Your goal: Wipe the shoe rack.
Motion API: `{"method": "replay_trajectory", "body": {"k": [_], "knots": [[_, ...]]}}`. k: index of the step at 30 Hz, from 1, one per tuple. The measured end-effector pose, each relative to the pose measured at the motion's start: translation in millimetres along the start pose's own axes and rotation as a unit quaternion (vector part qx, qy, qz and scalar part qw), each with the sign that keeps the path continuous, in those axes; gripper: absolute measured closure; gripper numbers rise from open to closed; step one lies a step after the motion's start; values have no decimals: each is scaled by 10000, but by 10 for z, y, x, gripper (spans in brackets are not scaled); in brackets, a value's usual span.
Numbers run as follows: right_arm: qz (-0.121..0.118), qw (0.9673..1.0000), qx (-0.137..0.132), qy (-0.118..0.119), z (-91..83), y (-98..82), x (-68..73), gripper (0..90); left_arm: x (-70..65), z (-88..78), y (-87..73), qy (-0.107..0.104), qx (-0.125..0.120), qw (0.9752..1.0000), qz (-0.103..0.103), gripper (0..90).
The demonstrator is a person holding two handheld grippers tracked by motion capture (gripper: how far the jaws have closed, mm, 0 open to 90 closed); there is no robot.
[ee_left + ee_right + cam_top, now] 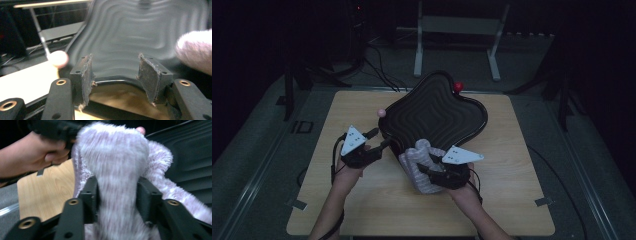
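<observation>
A black ridged tray (pixel 437 112) lies on the wooden table (pixel 502 190). Over its front rim hangs a fuzzy lilac-and-white cloth (pixel 414 157), partly on the table. My right gripper (pixel 427 164) comes at it from the right. In the right gripper view the cloth (pixel 112 157) fills the gap between the jaws of that gripper (pixel 117 195), and both pads touch it. My left gripper (pixel 379 138) is at the tray's front-left edge. Its jaws (pixel 116 72) stand open, nothing between them, with the tray's rim (pixel 112 81) just beyond.
A small pink ball (pixel 381 113) sits by the tray's left edge, also seen in the left gripper view (pixel 58 59). A red ball (pixel 458 87) sits at the tray's far rim. Behind the table stands a grey metal frame (pixel 457 25), with cables on the dark floor.
</observation>
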State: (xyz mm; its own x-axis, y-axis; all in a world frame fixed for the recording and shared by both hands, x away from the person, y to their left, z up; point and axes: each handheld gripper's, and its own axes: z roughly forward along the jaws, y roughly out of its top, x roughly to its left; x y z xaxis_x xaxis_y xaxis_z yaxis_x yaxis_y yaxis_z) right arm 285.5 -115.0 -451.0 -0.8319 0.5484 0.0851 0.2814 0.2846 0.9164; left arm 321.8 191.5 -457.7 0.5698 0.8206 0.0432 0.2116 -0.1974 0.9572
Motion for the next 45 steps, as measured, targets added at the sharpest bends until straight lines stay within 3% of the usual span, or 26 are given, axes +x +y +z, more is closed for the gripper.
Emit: {"method": "replay_trajectory", "body": {"k": [3, 7, 10, 15, 18, 22, 25, 27, 33, 38, 45], "knots": [[-33, 10000, 52, -5, 20, -3, 29, 530, 123, 83, 1, 151, 101, 9998, -12, 446], [-165, 9998, 129, -13, 54, -27, 71, 516, 331, 246, 39, 337, 91, 9992, -187, 437], [-139, 9998, 114, -10, 54, -28, 69, 517, 466, 368, 64, 552, 143, 9982, -173, 438], [-106, 9999, 90, 21, 46, -38, 62, 519, 612, 582, 76, 512, 144, 9984, -197, 438], [-117, 9999, 88, 28, 42, -42, 60, 520, 661, 752, 71, 458, 263, 9985, -118, 438], [-139, 9998, 119, 52, 39, -35, 56, 522, 721, 921, 61, 408, 360, 9983, -217, 438], [-139, 9998, 117, 68, 36, -37, 50, 523, 739, 1002, 38, 378, 402, 9980, -315, 522], [-137, 9998, 103, 70, 36, -41, 50, 524, 748, 1024, 26, 321, 480, 9976, -375, 578], [-183, 9998, 72, 25, 14, -60, 53, 525, 729, 945, 12, 364, 514, 9973, -378, 593], [-190, 9997, 77, -96, -40, -81, 60, 532, 703, 767, -49, 430, 485, 9971, -389, 593], [-124, 9996, 100, -236, -154, -104, -59, 532, 620, 542, -123, 453, 460, 9972, -388, 592]]}}
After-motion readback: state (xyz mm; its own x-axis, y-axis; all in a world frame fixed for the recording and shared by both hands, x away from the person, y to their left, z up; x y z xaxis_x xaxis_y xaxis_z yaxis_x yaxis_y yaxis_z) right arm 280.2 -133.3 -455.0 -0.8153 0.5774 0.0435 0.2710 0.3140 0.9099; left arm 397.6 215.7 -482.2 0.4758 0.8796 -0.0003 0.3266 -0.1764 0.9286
